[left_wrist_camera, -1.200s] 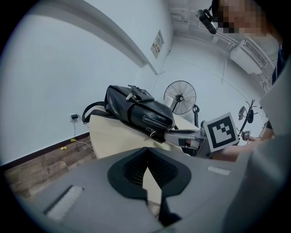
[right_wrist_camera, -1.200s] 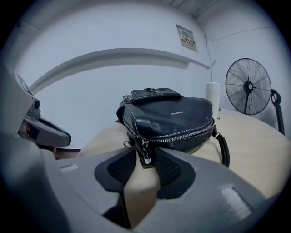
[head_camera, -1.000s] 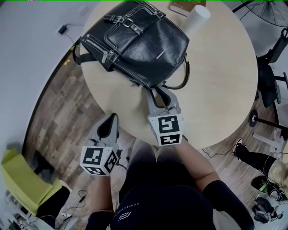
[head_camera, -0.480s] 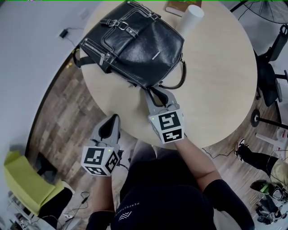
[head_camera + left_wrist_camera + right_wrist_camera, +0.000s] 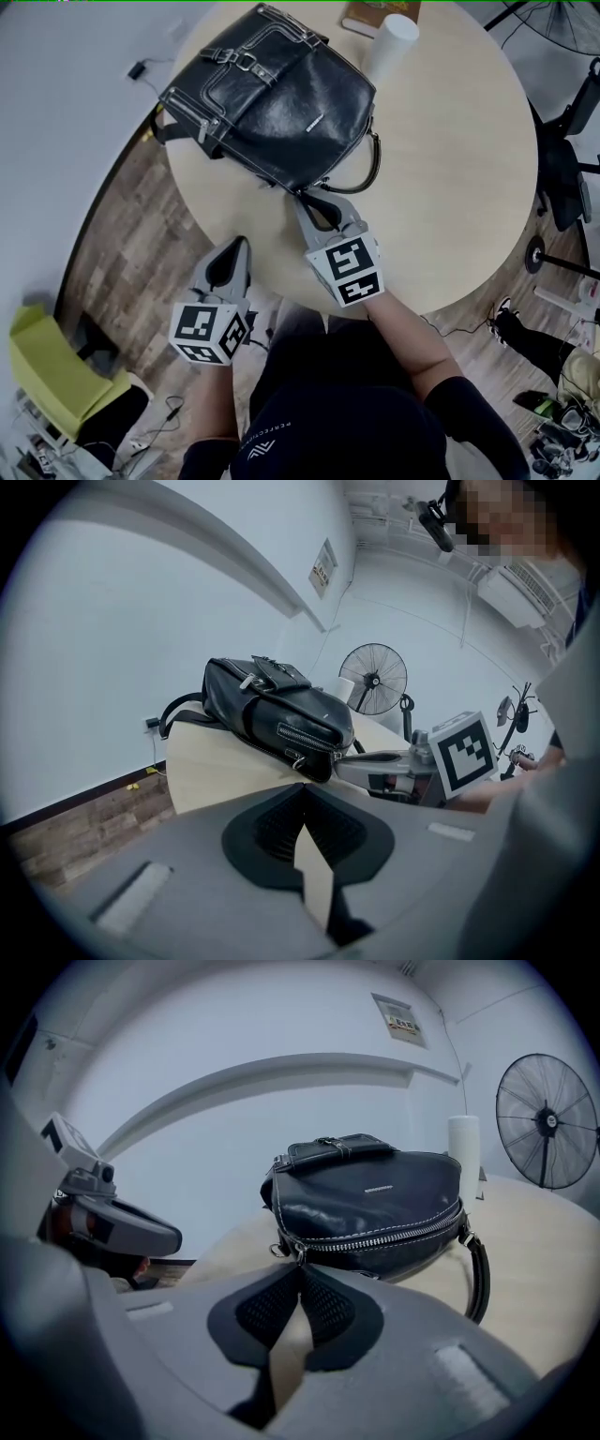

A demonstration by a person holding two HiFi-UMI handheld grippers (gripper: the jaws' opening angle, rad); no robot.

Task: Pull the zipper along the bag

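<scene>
A black leather bag [image 5: 272,98] lies on the round wooden table [image 5: 450,169], with its silver zipper [image 5: 394,1232] running along the side that faces me. My right gripper [image 5: 302,195] reaches the bag's near corner. Its jaws have just been closing and now meet on the small metal zipper pull [image 5: 299,1252] at their tips. My left gripper [image 5: 240,244] hovers shut and empty at the table's near edge, apart from the bag [image 5: 272,714]. The left gripper view shows the right gripper [image 5: 375,759] against the bag's end.
Behind the bag stands a white cylinder cup [image 5: 389,47], with a book [image 5: 370,14] next to it. A standing fan [image 5: 548,1119] and an office chair [image 5: 562,159] are off to the right. A green seat [image 5: 47,375] sits on the floor at lower left.
The right gripper's jaws, spread wide a second ago, have come together at the bag's near corner, and its tips have swung slightly left. The left gripper has barely shifted.
</scene>
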